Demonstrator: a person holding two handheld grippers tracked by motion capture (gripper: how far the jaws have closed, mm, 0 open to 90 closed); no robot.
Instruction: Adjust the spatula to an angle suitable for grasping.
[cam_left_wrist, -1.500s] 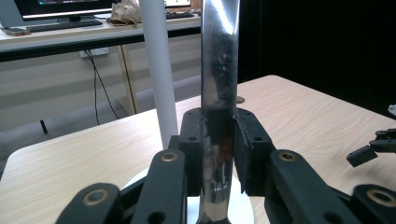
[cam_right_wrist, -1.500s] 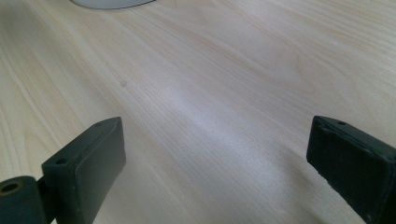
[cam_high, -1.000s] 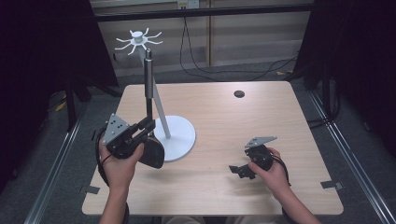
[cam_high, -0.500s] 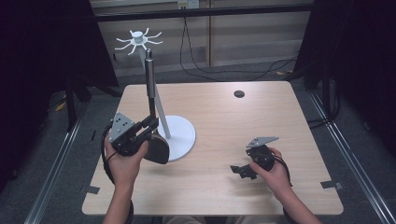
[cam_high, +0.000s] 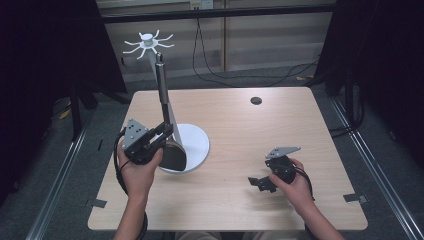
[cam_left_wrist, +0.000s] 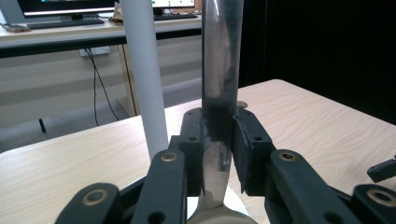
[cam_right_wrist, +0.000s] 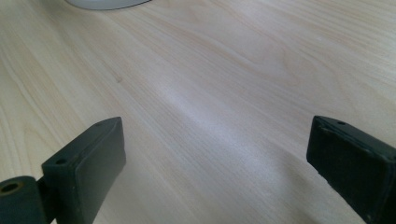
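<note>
A long metal ladle (cam_high: 161, 85) stands nearly upright, its dark bowl (cam_high: 173, 155) low over the white stand's round base (cam_high: 197, 142). My left gripper (cam_high: 165, 131) is shut on the ladle's shiny handle (cam_left_wrist: 221, 60), just above the bowl. In the left gripper view the stand's white pole (cam_left_wrist: 144, 70) rises just left of the handle. The stand's hooked top (cam_high: 148, 43) is high above the table's far edge, close to the handle's upper end. My right gripper (cam_high: 257, 182) rests low over the table at the front right, open, with bare wood between its fingers (cam_right_wrist: 88, 158).
A small black disc (cam_high: 256, 100) lies on the wooden table (cam_high: 260, 130) near its far edge. Dark tape pieces (cam_high: 98, 203) mark the front corners. Cables hang behind the table, and metal rails run along both sides on the floor.
My left gripper has shifted slightly right and away from the person, carrying the ladle closer to the stand. The right gripper has stayed put.
</note>
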